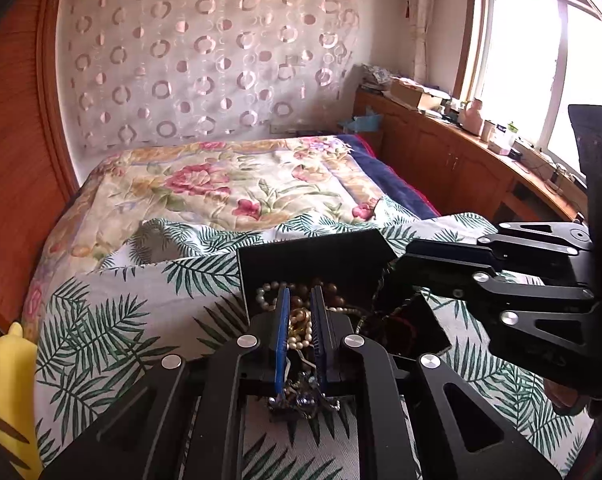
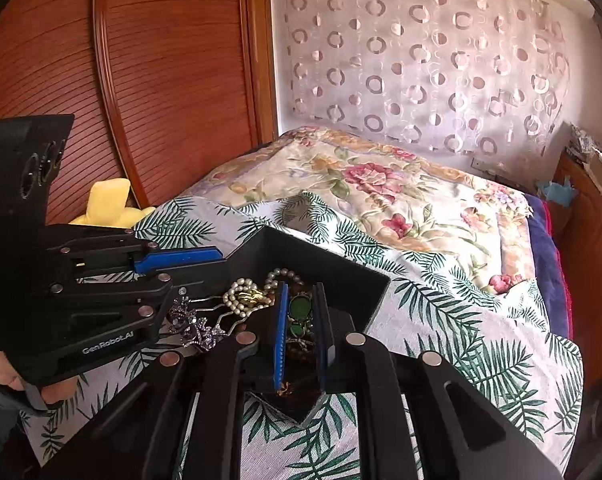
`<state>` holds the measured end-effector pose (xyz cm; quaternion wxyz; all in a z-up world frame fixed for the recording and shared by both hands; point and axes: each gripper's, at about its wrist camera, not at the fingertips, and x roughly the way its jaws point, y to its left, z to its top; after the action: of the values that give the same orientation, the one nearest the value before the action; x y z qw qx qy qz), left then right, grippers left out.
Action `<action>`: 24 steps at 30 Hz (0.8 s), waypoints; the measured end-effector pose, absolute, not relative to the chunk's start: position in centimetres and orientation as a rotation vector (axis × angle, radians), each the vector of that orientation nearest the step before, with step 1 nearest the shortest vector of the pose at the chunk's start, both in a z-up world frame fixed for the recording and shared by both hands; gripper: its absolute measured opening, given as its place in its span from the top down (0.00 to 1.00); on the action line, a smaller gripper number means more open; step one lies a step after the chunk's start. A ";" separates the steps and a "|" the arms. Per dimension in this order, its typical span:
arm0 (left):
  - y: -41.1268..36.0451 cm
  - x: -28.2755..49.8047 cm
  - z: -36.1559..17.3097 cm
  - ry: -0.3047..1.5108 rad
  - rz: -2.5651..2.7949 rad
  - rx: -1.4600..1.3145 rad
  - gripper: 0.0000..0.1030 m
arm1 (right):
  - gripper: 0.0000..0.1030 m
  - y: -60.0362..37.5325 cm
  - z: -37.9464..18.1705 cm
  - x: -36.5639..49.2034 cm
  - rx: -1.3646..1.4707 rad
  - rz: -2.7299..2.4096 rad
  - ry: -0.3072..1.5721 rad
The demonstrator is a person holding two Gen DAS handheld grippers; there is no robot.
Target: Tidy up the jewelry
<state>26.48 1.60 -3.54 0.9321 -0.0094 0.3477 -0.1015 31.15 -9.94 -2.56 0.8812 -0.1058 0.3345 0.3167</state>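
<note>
A black open box (image 1: 301, 258) of jewelry sits on a palm-leaf cloth (image 1: 121, 312) on the bed. It holds pearl strands (image 1: 265, 294), brown beads and a gold piece. My left gripper (image 1: 301, 300) hangs over the box with its jaws narrowly apart around a pearl and gold tangle (image 1: 299, 328); a purple hairpin (image 1: 301, 400) lies under its base. In the right wrist view, my right gripper (image 2: 301, 296) is over the same box (image 2: 353, 280), jaws narrowly apart around a green stone piece (image 2: 299, 308). The pearls (image 2: 241, 296) and purple hairpin (image 2: 197, 330) lie to its left.
A floral quilt (image 1: 221, 184) covers the bed beyond the cloth. A yellow plush toy (image 2: 109, 202) lies by the wooden headboard (image 2: 161, 80). A wooden cabinet (image 1: 461, 160) with clutter runs under the window at the right. My left gripper's body (image 2: 81, 280) shows at the right view's left.
</note>
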 end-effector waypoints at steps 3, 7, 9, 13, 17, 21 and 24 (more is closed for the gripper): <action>1.7 26.9 -3.3 0.708 -0.212 -0.021 0.91 | 0.86 -10.1 -2.2 31.1 -0.216 0.660 0.684; 1.7 27.5 -2.9 0.699 -0.211 -0.018 0.91 | 0.86 -10.3 -1.9 30.9 -0.205 0.664 0.672; 1.5 27.7 -2.7 0.697 -0.210 -0.017 0.91 | 0.75 -10.4 -1.8 30.9 -0.200 0.664 0.667; 1.6 27.4 -2.3 0.684 -0.205 -0.021 0.89 | 0.53 -10.8 -1.6 31.0 -0.180 0.644 0.656; 1.7 26.4 -2.1 0.667 -0.184 -0.016 0.58 | 0.53 -11.7 -1.7 30.4 -0.162 0.605 0.652; 1.9 24.5 -1.8 0.632 -0.143 -0.009 0.28 | 0.31 -12.9 -1.7 28.9 -0.138 0.570 0.648; 2.0 22.8 -1.7 0.608 -0.120 -0.019 0.15 | 0.15 -13.7 -1.5 27.2 -0.127 0.529 0.620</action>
<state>22.76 2.02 -1.70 0.9523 -0.0095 0.2992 -0.0589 27.17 -13.68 -1.50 0.9162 -0.0616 0.3012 0.2571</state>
